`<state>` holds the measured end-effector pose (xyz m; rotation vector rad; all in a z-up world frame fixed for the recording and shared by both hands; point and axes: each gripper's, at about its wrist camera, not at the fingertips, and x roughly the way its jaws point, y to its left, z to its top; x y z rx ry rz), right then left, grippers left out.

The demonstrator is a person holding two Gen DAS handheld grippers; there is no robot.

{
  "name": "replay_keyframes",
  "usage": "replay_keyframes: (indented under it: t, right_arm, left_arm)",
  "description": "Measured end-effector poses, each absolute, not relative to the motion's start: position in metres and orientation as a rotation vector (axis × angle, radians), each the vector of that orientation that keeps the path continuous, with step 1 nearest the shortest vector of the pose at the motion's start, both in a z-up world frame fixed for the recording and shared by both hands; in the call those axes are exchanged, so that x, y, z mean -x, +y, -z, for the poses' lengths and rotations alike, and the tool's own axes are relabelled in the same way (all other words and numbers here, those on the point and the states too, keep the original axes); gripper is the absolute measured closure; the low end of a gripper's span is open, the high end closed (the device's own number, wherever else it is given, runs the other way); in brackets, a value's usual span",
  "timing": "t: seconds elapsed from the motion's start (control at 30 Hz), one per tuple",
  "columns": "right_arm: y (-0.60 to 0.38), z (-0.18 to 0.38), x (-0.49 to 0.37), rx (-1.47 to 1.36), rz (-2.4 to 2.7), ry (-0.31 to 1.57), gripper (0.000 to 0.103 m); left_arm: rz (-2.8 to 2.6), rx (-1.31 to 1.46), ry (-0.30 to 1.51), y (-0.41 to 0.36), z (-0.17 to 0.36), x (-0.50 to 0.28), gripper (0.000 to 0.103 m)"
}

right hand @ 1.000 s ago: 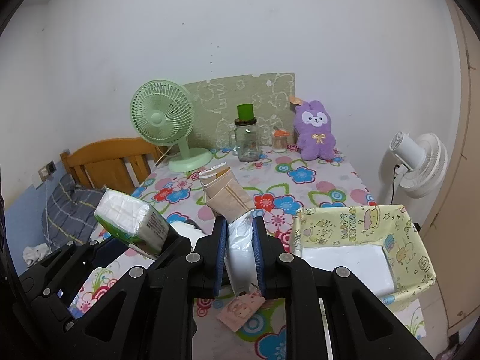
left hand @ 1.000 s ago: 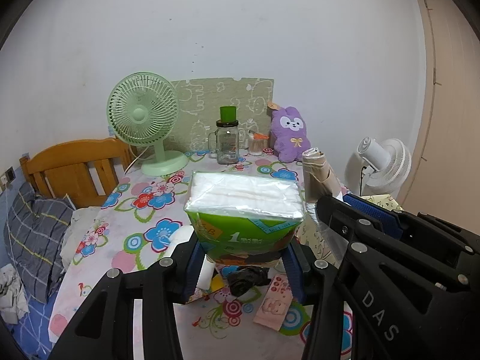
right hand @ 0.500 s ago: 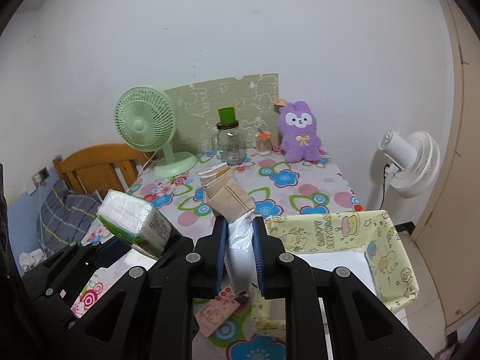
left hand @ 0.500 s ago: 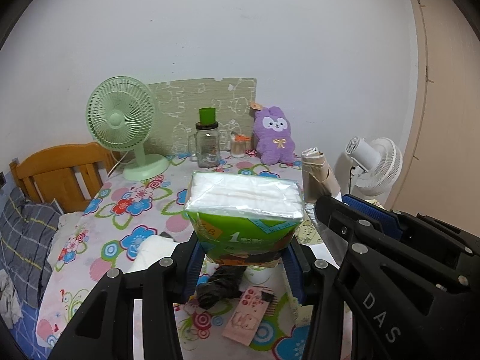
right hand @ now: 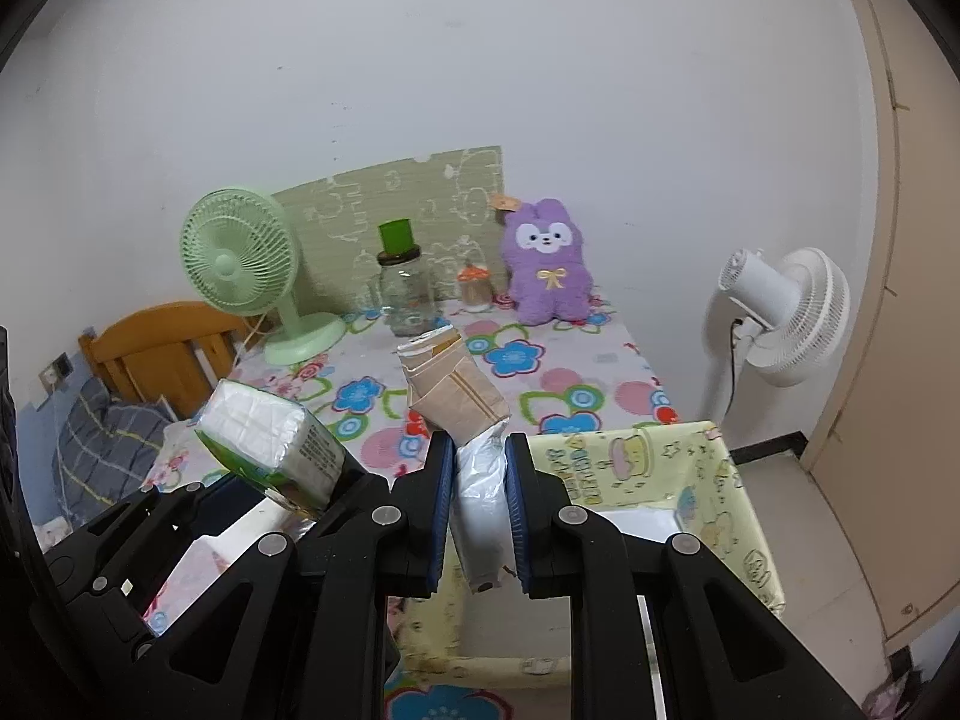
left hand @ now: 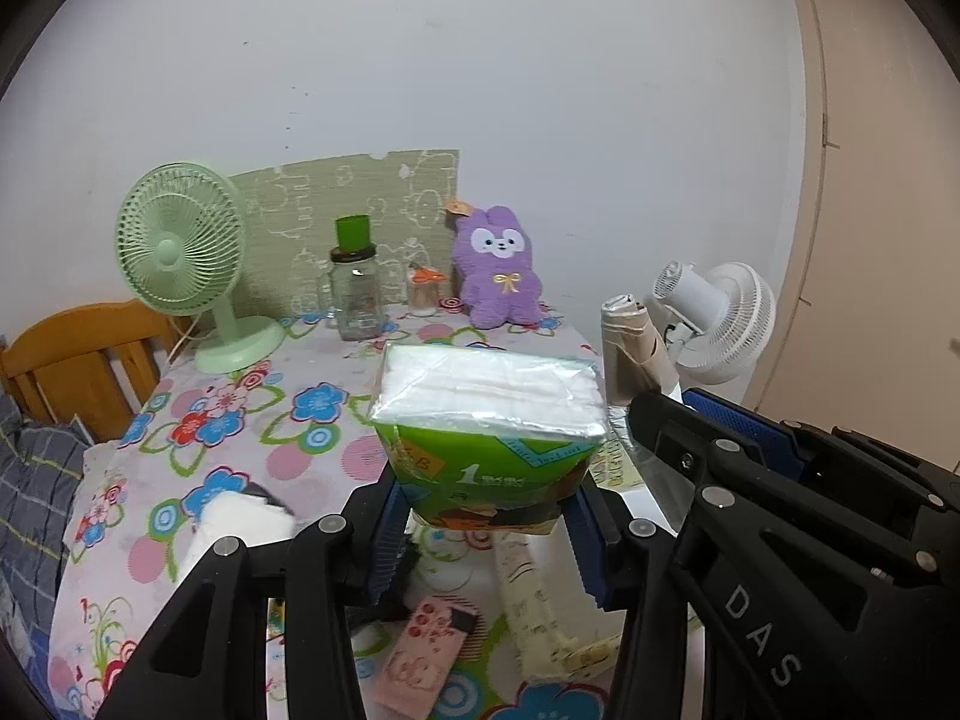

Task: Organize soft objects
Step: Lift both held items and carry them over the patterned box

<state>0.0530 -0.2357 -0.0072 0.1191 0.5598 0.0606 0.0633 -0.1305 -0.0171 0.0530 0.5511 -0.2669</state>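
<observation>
Both grippers loaded up, heading for the yellow bin

Going left to right: left gripper (left hand: 486,531) is partly closed, clamped on the bottom of a green tissue pack (left hand: 487,420) held up above the flowery desk (left hand: 252,420), big "1" printed on the wrapper, rest too small to read. Right gripper (right hand: 478,510) is squeezed nearly shut on a plastic-wrapped roll (right hand: 462,414) with tan paper on top, hanging right at the near edge of the yellow bin (right hand: 735,510). Looks like the carry step; next I'd guess both need lowering into the bin and letting go. "DAS" is stamped on the right gripper's arm, and the bin's lettering is too warped to read
</observation>
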Motion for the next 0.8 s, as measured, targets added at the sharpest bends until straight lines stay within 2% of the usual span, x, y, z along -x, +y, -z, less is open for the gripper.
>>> replay_keyframes:
  t: [0.8]
  right_arm:
    - [-0.296, 0.024, -0.063, -0.168, 0.051, 0.593, 0.083]
  left_arm:
    - [0.380, -0.094, 0.599, -0.192, 0.034, -0.080, 0.054]
